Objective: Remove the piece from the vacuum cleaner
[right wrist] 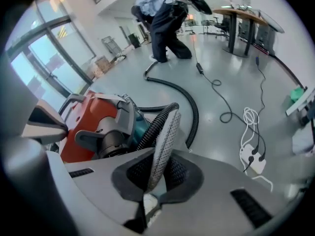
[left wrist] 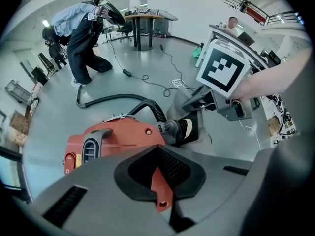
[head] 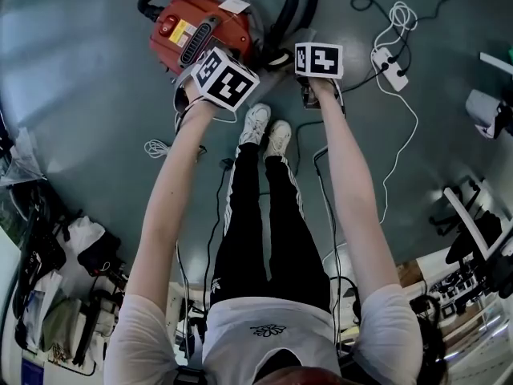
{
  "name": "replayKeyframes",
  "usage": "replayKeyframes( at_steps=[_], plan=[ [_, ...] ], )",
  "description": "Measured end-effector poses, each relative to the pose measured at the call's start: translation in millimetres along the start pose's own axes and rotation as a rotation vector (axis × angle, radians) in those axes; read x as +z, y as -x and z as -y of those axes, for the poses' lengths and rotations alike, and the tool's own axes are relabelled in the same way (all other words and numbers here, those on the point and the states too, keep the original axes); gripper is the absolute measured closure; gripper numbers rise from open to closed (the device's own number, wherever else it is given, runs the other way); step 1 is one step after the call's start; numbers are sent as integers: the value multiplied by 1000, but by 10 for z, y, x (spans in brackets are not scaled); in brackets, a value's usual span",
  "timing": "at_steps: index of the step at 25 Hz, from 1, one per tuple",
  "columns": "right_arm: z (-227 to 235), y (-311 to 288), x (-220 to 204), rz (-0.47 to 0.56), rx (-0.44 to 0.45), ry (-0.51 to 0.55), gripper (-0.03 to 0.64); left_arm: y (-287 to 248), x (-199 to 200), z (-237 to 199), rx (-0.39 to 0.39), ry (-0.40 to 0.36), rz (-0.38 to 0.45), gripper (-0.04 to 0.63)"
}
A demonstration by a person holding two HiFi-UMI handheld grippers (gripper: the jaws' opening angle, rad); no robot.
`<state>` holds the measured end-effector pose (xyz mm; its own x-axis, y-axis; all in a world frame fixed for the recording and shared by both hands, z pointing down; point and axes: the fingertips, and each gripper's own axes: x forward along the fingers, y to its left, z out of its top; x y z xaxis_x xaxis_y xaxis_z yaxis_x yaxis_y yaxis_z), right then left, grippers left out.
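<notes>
While my right tool [right wrist: 150, 183] pinches the mesh filter piece [right wrist: 166, 132] by its rim | left tool [left wrist: 158, 178] clamps a red tab [left wrist: 161, 191] | I judge the piece light and bendy; a gentle rim hold suits it.

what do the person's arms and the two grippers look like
The left gripper and right gripper have broad grey plastic bodies, with black textured pads lining the jaws. Each carries a white cube printed with black square markers: the left cube and the right cube. The arms are bare below the short sleeves of a white t-shirt.
</notes>
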<state>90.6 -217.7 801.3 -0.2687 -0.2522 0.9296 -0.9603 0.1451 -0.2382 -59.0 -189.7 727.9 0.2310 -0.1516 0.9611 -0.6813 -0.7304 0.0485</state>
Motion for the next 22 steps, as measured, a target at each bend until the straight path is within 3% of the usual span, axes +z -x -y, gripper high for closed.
replayKeyframes(
  at_steps=[3,7,11,22],
  plan=[
    [-48,72,9,14,-7,60,594,13,13,-26,18,-6,21,588],
    [-11,138,-140,40,25,-104,594,26,-2,-7,7,12,23,588],
    [-8,153,-258,47,5,-80,594,49,-18,53,-13,10,-4,588],
    [-19,-29,188,-52,5,222,594,46,2,26,-2,-6,9,586]
  ],
)
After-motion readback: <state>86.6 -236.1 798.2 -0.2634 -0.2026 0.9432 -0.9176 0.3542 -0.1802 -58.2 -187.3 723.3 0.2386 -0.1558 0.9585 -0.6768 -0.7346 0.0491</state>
